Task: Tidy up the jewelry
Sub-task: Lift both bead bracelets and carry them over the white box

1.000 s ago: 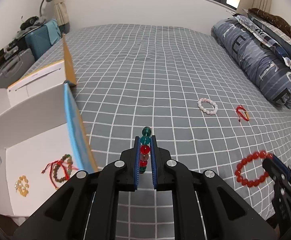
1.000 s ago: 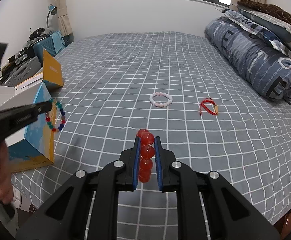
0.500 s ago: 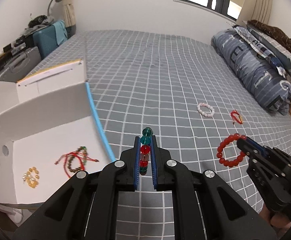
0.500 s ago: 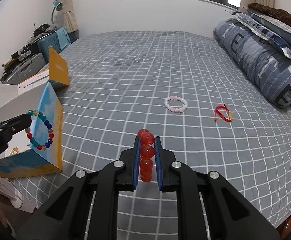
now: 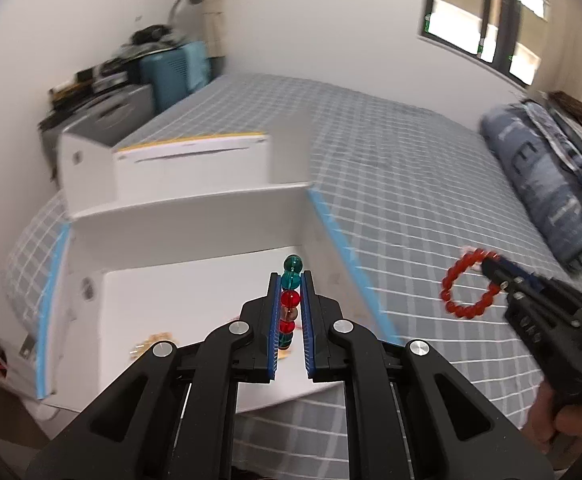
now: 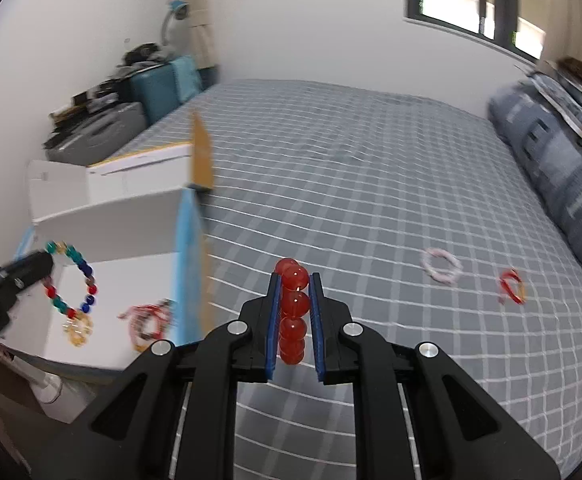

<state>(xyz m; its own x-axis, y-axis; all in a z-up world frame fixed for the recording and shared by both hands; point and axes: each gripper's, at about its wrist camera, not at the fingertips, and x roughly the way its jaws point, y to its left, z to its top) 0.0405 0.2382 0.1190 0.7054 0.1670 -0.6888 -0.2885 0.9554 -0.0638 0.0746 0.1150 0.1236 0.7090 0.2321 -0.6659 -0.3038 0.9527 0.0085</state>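
Left gripper (image 5: 290, 322) clenched on a multicolour bead bracelet (image 5: 289, 304), teal and red beads pinched edge-on between the blue pads, hanging above the open white box (image 5: 195, 236). In the right wrist view the same bracelet (image 6: 71, 278) hangs as a full loop off the left gripper's tip, over the box interior at the left of the scene. Right gripper (image 6: 294, 316) grasping a red bead bracelet (image 6: 292, 312), beads stacked between its pads; from the left wrist view that bracelet (image 5: 469, 284) dangles as a ring from the right gripper, over the bed to the right of the box. Box sits at the left edge of the grey checked bed (image 6: 371, 184), blue-edged walls, flaps up at the far side. Inside on the white floor: a small yellow bead bracelet (image 6: 78, 330) near the left, and a red cord bracelet with dark beads (image 6: 147, 320) just right of it, close to the right wall; the two are apart, both blurred. On the bed, well right of the box: a pale pink bead bracelet (image 6: 442, 266) and, farther right, a red cord piece (image 6: 511, 286). Folded blue quilt (image 6: 551, 176) along the right edge of the bed. Suitcases (image 6: 147, 92) against the far left wall.
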